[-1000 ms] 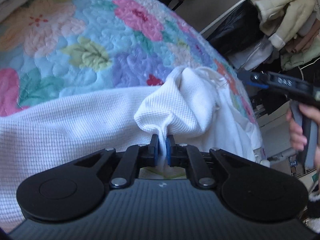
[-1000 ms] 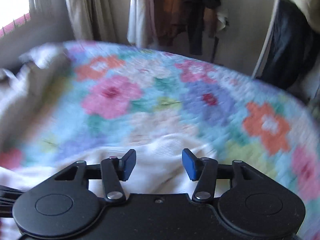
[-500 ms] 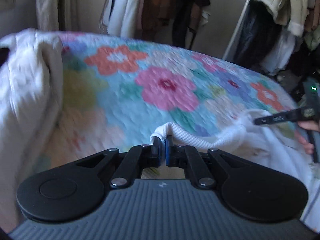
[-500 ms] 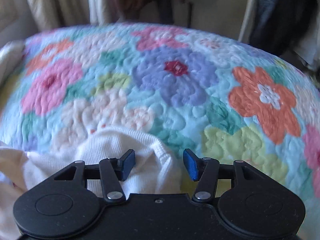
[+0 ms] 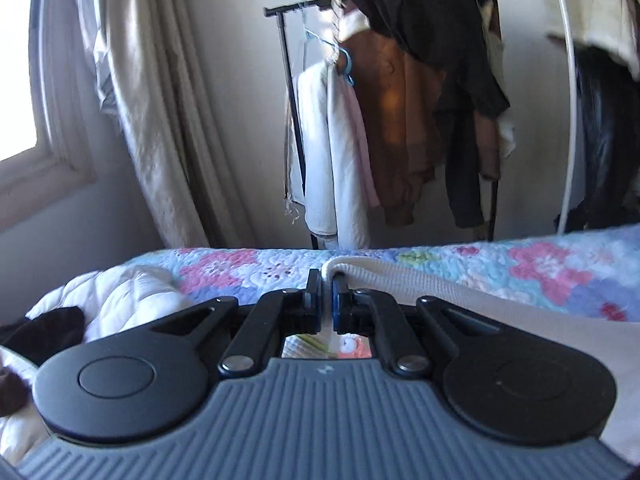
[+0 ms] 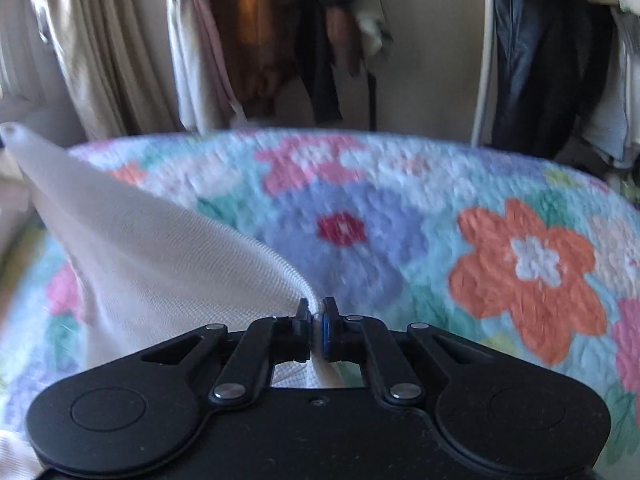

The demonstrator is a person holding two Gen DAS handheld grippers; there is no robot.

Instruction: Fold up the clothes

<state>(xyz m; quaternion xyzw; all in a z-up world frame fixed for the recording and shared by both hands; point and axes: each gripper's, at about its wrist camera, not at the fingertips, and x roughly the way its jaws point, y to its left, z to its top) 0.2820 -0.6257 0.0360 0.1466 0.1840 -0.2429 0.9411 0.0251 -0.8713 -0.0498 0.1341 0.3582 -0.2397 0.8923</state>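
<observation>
Both grippers pinched on a white waffle-knit garment held over the floral quilt

Nearest, the left gripper (image 5: 327, 298) has its blue-padded jaws closed on a rolled edge of the white garment (image 5: 460, 300), which runs off to the right from the pinch; the right gripper (image 6: 316, 330) is likewise clamped on the white garment (image 6: 160, 252), the cloth stretching taut up and to the left to a raised corner. Under the cloth lies the floral quilt (image 6: 500, 248), with a rumpled white duvet (image 5: 120, 300) at the left in the left wrist view. Beyond the bed stand beige curtains (image 5: 160, 120) by the window and a black clothes rack (image 5: 292, 92) hung with a brown jacket (image 5: 404, 128) and white and dark clothes against the wall
</observation>
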